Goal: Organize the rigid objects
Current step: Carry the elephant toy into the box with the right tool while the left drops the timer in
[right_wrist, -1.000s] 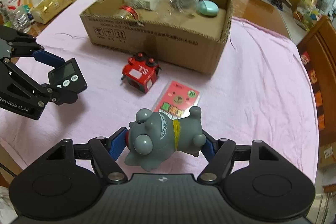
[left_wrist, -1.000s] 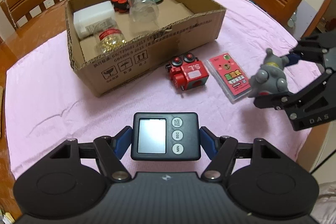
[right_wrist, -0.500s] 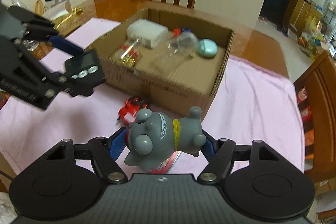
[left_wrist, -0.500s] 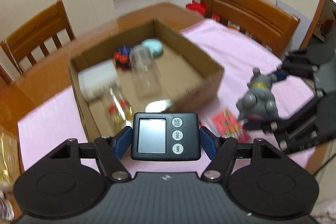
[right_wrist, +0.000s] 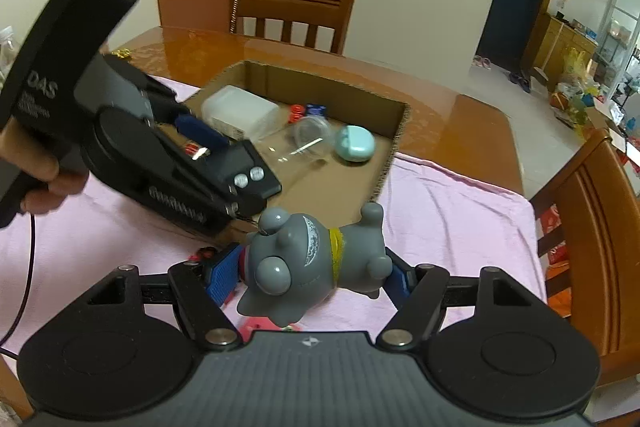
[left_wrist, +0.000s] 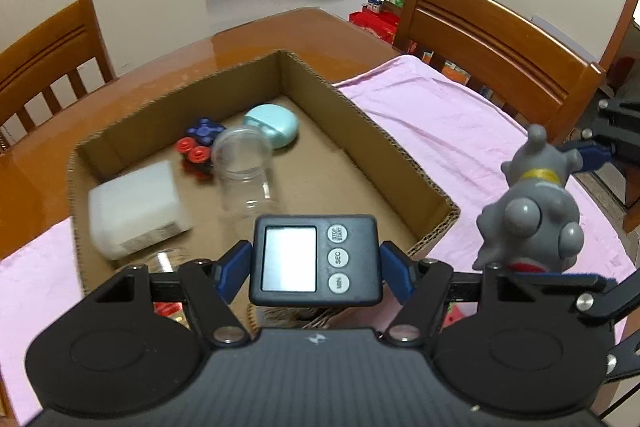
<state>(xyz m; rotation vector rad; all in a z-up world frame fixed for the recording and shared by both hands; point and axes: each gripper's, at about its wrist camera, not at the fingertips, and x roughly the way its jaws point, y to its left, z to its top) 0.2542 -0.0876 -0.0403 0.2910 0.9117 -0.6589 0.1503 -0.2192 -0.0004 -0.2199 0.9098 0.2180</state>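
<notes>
Jar (left_wrist: 244, 171) in box (left_wrist: 400, 163)

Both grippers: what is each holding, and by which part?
Left gripper clamps the black timer by its side edges. Right gripper clamps the grey dog toy head and rear.

The box (left_wrist: 384, 143) is open on top, with nothing above its rim. Its right half is bare floor; the near right corner is the widest free patch. The left half is crowded: a white case (left_wrist: 136, 209) by the left wall, a clear jar (left_wrist: 244, 175) lying across the middle, red-and-blue toys (left_wrist: 198, 149) and a teal case (left_wrist: 276, 125) toward the far wall. In the right wrist view, the left gripper (right_wrist: 224, 163) with its timer (right_wrist: 250, 175) hangs over the box's near left edge, blocking that side. The cloth (right_wrist: 460, 211) right of the box is clear.
</notes>
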